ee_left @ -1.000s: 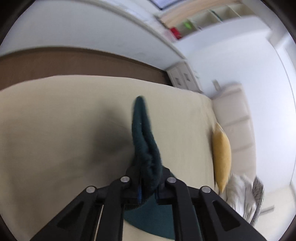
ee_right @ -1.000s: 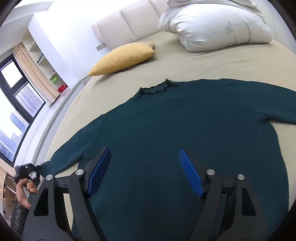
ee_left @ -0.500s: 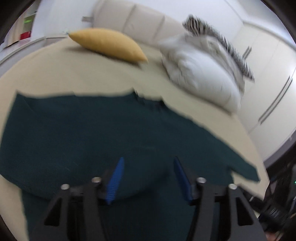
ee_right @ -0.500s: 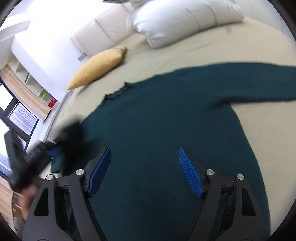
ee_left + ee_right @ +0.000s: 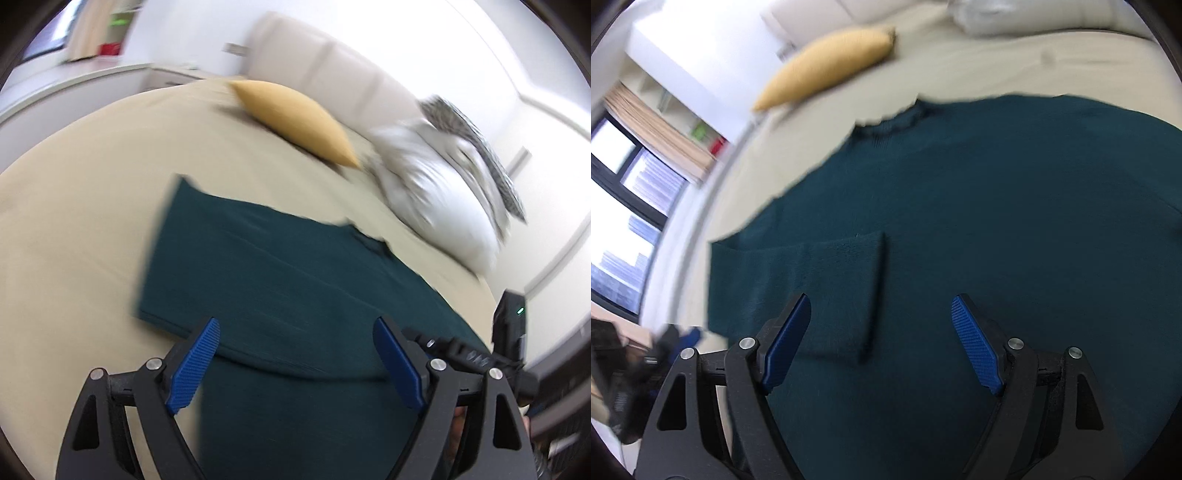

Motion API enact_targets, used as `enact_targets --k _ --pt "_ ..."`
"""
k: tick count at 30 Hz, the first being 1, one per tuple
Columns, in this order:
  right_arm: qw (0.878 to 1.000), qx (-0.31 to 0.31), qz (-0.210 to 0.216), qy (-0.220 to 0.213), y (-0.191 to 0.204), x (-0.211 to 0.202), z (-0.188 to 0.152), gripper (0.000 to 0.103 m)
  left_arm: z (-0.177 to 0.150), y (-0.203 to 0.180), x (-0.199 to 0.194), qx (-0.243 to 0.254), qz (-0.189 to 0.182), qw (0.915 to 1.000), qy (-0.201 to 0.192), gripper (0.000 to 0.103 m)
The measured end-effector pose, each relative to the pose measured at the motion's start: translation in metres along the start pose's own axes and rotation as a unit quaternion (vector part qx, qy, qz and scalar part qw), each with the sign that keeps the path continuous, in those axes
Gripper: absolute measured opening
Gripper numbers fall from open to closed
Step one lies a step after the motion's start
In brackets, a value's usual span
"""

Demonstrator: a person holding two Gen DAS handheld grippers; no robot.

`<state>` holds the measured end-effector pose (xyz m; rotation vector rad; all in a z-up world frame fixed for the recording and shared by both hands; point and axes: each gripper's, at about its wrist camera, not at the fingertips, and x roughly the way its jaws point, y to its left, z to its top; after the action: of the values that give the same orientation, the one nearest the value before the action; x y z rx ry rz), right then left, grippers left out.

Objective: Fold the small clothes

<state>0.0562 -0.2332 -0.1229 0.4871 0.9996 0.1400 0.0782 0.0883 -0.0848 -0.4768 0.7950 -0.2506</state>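
A dark teal sweater (image 5: 997, 221) lies flat on the beige bed (image 5: 81, 206). Its left sleeve (image 5: 820, 284) is folded across the body, cuff toward the middle. The sweater also shows in the left wrist view (image 5: 288, 288), collar (image 5: 365, 240) toward the pillows. My left gripper (image 5: 299, 362) is open and empty above the sweater's near part. My right gripper (image 5: 882, 339) is open and empty just above the folded sleeve and the body. The right gripper's body shows at the right edge of the left wrist view (image 5: 509, 343).
A yellow cushion (image 5: 295, 118) and a white pillow (image 5: 436, 192) lie at the head of the bed, by a cream headboard (image 5: 325, 62). A window with curtains (image 5: 639, 177) is on the left of the right wrist view.
My left gripper, shut on the sleeve a second ago, has laid it across the sweater's body, let go and opened. Both views have swung; the right gripper stays open above the sweater.
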Motion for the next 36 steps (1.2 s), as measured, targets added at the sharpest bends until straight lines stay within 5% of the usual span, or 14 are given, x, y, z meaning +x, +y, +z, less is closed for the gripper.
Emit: enact_targets --k 3,9,16,23,29,36 --pt "0.998 -0.044 -0.046 0.022 0.022 0.038 0.012 0.076 0.010 0.024 -0.003 -0.027 0.011 0.9995 -0.010 0.084" --pt "0.989 -0.117 -0.093 0.012 0.046 0.046 0.029 0.007 0.028 0.046 0.007 -0.052 0.019 0.9983 -0.018 0.081" --pt "0.989 -0.103 -0.089 -0.049 0.014 -0.012 0.066 0.007 0.052 0.038 0.025 -0.027 0.032 0.9990 -0.017 0.081" --pt "0.991 -0.073 -0.098 -0.057 -0.043 -0.029 0.083 0.007 0.070 0.020 0.085 0.001 0.074 0.9965 0.039 0.076" --pt "0.988 -0.099 -0.104 -0.062 -0.043 -0.018 0.082 0.007 0.075 0.016 0.130 0.028 0.125 0.9889 0.075 0.049" --pt "0.984 -0.116 -0.117 -0.064 -0.036 -0.015 0.084 0.007 0.068 0.020 0.133 0.047 0.145 0.9867 0.056 0.020"
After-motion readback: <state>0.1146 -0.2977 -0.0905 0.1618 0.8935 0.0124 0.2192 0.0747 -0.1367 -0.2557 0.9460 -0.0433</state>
